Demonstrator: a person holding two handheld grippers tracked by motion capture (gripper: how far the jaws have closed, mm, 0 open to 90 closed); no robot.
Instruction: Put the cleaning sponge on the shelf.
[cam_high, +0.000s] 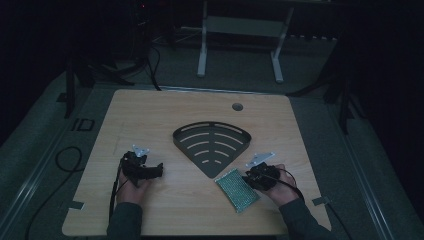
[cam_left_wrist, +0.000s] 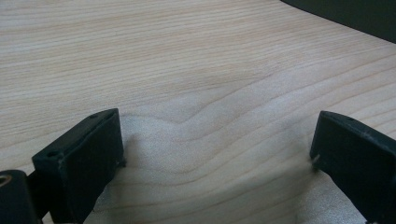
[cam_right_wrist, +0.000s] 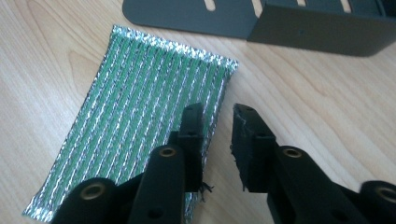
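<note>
Scouring pad (cam_high: 237, 189): green with silver threads, rectangular, ribbed lengthwise. It lies flat on the bench (cam_high: 165, 115), near the front edge and right of centre, one short end toward the tip of the corner shelf, close to it but not touching. In the right gripper view the scouring pad (cam_right_wrist: 140, 126) runs from lower left to upper right, and its far end is slightly curled.

Right gripper (cam_high: 256, 178): held in the person's right hand (cam_high: 280, 187) at the right edge of the scouring pad. In its own view the right gripper (cam_right_wrist: 217, 121) has its jaws narrowly parted with a bare gap between them. One jaw stands over the long edge of the scouring pad, the other over bare wood beside it. The jaws do not clamp anything.

Corner shelf (cam_high: 212, 145): a dark metal, fan-shaped tray with curved slots in its floor and a low raised rim. It sits at the middle of the bench with its tip toward the person. Nothing lies in it.

Left gripper (cam_high: 150, 171): held in the left hand (cam_high: 132, 187) at the left front of the bench, well apart from the scouring pad. In its own view the left gripper (cam_left_wrist: 217, 144) has its jaws spread wide over bare wood.

Round hole (cam_high: 237, 106): set in the bench behind the corner shelf.
</note>
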